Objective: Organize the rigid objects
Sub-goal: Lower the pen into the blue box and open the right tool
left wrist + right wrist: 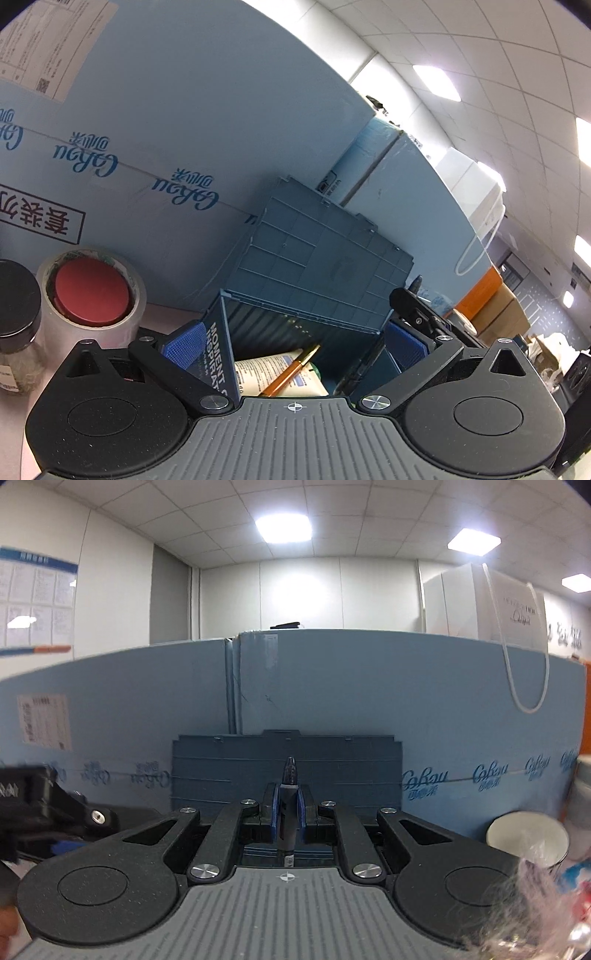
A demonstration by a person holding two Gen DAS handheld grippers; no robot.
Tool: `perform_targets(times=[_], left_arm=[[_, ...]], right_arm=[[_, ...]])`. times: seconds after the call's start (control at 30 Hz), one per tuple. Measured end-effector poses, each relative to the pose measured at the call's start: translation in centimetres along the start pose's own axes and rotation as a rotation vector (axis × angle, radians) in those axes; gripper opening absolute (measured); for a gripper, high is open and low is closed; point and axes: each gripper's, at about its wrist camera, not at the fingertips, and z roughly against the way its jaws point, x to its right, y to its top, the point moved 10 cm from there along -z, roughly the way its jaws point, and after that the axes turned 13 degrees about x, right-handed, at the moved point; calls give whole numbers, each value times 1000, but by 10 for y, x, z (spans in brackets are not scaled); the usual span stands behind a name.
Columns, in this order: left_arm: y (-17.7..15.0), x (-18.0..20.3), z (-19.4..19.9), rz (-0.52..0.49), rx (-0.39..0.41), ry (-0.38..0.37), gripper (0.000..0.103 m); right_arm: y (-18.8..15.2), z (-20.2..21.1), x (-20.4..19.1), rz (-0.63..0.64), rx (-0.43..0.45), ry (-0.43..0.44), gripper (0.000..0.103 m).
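A dark blue plastic storage box (295, 332) stands open with its ribbed lid (325, 254) tilted back against the blue wall. Inside it I see a dark book (218, 354), an orange pen (291, 369) and a cream tube (273, 373). My left gripper (291, 343) is open, its blue pads either side of the box opening. My right gripper (288, 808) is shut on a dark grey pen (288, 805), held upright, tip up, in front of the box lid (284, 768). The right gripper also shows in the left wrist view (417, 310).
A roll of clear tape (92, 291) with a red disc in its core and a dark-lidded jar (16, 321) stand left of the box. A white cup (528, 838) and crumpled plastic wrap (535, 904) are at the right. Blue cardboard cartons (369, 686) wall off the back.
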Motion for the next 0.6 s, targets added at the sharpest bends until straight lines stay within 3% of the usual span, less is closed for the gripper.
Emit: perform_targets(times=[0.13, 0.27, 0.43, 0.6], left_arm=[[-1, 0, -1, 3, -3, -5, 103], [-2, 0, -1, -2, -7, -5, 103], [-2, 0, -1, 0, -8, -4, 103], [-3, -2, -3, 4, -12, 0, 103]], right_arm=[[-1, -2, 2, 174, 34, -65, 10], [-10, -4, 8, 246, 25, -97, 10], [-35, -11, 1, 299, -34, -78, 10], [-53, -18, -10, 269, -94, -27, 10]])
